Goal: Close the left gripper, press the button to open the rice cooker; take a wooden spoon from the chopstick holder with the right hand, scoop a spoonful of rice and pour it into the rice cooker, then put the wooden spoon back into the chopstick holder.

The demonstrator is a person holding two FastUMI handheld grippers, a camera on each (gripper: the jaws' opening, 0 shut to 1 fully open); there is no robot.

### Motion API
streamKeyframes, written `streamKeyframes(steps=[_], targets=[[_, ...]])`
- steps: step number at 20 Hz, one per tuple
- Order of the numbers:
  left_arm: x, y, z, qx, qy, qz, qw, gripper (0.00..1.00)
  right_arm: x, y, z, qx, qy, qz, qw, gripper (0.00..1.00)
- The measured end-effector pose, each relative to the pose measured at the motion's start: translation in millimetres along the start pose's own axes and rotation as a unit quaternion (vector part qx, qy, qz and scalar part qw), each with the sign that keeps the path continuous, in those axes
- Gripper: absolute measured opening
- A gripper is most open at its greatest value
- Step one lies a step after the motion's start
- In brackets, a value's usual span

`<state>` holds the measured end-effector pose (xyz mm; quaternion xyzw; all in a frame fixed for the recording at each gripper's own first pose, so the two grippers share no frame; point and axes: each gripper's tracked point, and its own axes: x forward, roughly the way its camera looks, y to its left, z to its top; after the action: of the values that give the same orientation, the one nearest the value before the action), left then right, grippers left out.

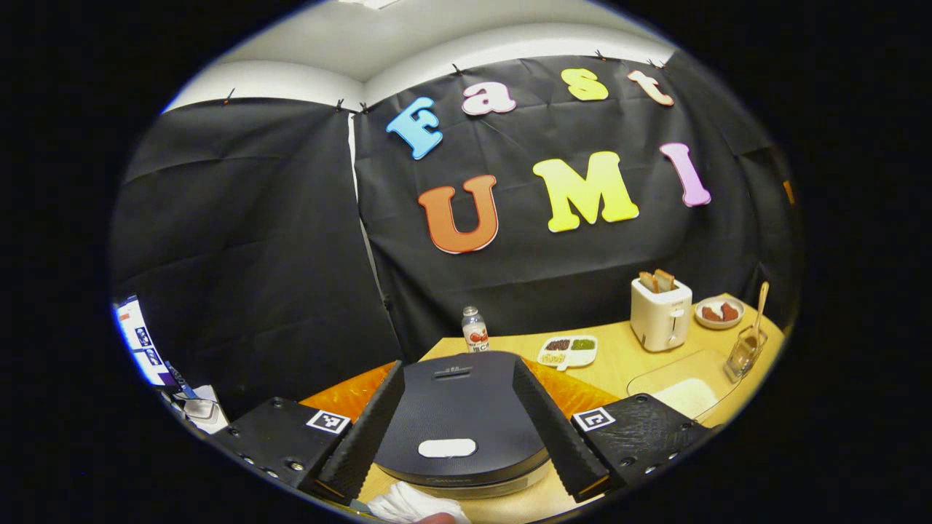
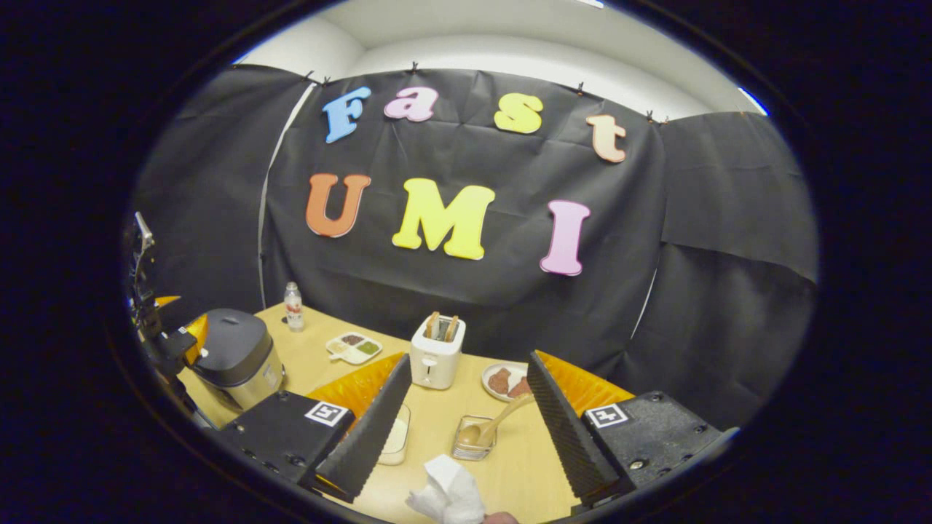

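While the left gripper (image 1: 457, 429) hangs just above the rice cooker (image 1: 459, 418), its jaws stand wide apart w/ nothing held, one ribbed finger on each side of the closed dark lid. Lid is rounded, matte, finely textured; a pale oval button (image 1: 447, 448) sits near its front edge at 6 o'clock, between the jaws, and a slot-like vent lies toward 12. In the right gripper view the cooker shows at 9 o'clock as a squat drum w/ dark lid and pale metallic body, far left of the light wood table (image 2: 444, 407). Right gripper (image 2: 470, 437) also gapes wide, empty. Between its jaws, approx centre-low, stands the clear glass chopstick holder (image 2: 473, 439) w/ the wooden spoon (image 2: 495, 426) in it: bowl down inside the glass, handle leaning up toward 2 o'clock, long axis tilted, not upright. A clear container of rice (image 2: 397, 437) lies just beside the left finger, partly hidden. Beyond, toward 12, a white toaster (image 2: 435, 356) w/ bread slices. Crumpled white cloth (image 2: 448, 495) at 6 o'clock.
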<state>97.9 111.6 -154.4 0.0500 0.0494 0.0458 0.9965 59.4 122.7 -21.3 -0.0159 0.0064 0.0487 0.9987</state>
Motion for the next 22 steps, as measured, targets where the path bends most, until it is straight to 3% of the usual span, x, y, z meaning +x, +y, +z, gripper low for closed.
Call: streamKeyframes(steps=[3,7,11,13,14,22], targets=[[-23,-1,57,-0.004,-0.029,-0.006,1.000,0.95,-11,-14,26,0.004,-0.028,-0.021,0.999,1.00],[-57,-33,129,-0.012,-0.078,-0.051,0.996,0.95,-37,-30,49,0.034,-0.053,-0.036,0.997,1.00],[-94,-35,174,-0.038,-0.119,-0.065,0.990,0.95,-61,-46,51,0.067,-0.035,-0.042,0.996,1.00],[-104,-37,178,-0.037,-0.118,-0.072,0.990,0.91,-66,-52,51,0.075,-0.029,-0.042,0.996,1.00],[-107,-39,176,-0.033,-0.117,-0.074,0.990,0.95,-69,-55,52,0.073,-0.029,-0.044,0.996,1.00],[-117,-42,171,-0.018,-0.114,-0.076,0.990,0.95,-77,-56,47,0.066,-0.022,-0.043,0.997,1.00]])
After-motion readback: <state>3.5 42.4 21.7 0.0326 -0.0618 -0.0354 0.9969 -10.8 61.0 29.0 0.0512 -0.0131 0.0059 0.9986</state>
